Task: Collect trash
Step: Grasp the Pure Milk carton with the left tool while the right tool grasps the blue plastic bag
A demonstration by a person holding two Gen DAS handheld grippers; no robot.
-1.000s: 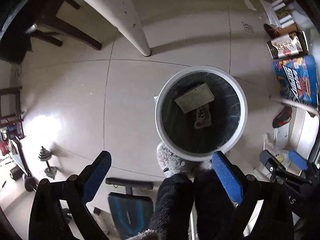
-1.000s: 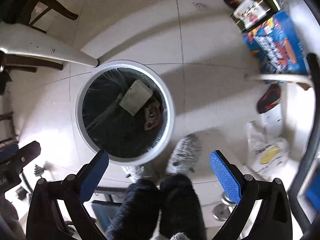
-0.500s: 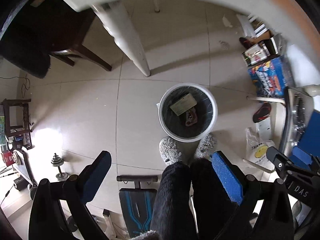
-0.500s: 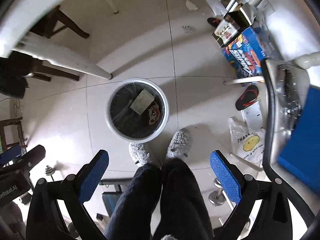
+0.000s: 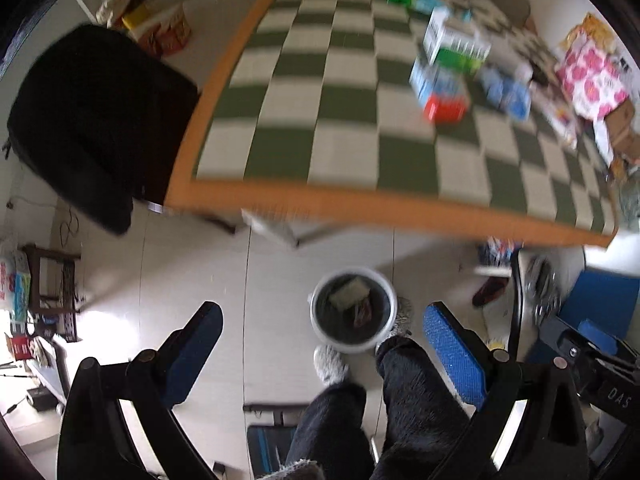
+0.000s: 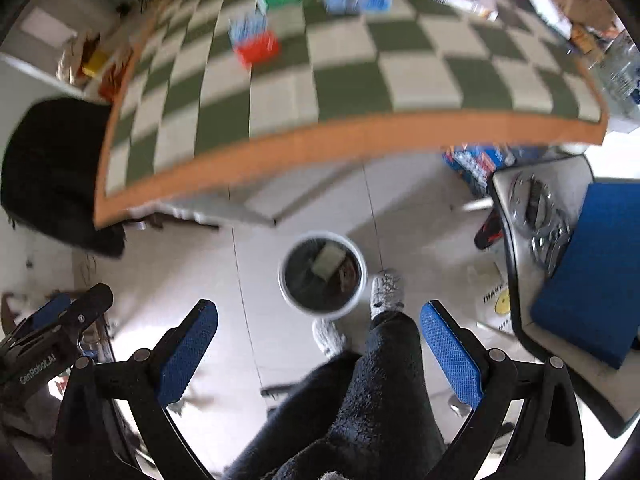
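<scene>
Motion blur smears both views, so the boxes on the table (image 5: pixel 360 112) cannot be read: a red-and-blue carton (image 5: pixel 440 88), a green-and-white box (image 5: pixel 456 46) and a blue packet (image 5: pixel 506 92) are only patches of colour on the green-and-white checked top. The far right of the table is cut off by the lens rim, and the pink-flowered bag (image 5: pixel 592 80) there is hard to make out.

The left claw (image 5: pixel 322 356) is spread wide with nothing between its blue pads, and so is the right claw (image 6: pixel 318 354).

The trash bin (image 5: pixel 354 350), white-rimmed with a dark liner, stands on the tiled floor just below the table's orange edge. Inside it lie a flat pale carton (image 5: pixel 349 291) and a small brownish wrapper (image 5: pixel 362 312), whose print is illegible. The person's dark fleecy legs (image 6: pixel 372 400) and grey slippers (image 6: pixel 386 290) stand right beside the bin, one slipper touching its rim in the right view.

Half a second ago both cameras looked almost straight down at the floor and the bin; now they are tilted up, the tabletop fills the upper half, and the bin looks smaller and lower.
</scene>
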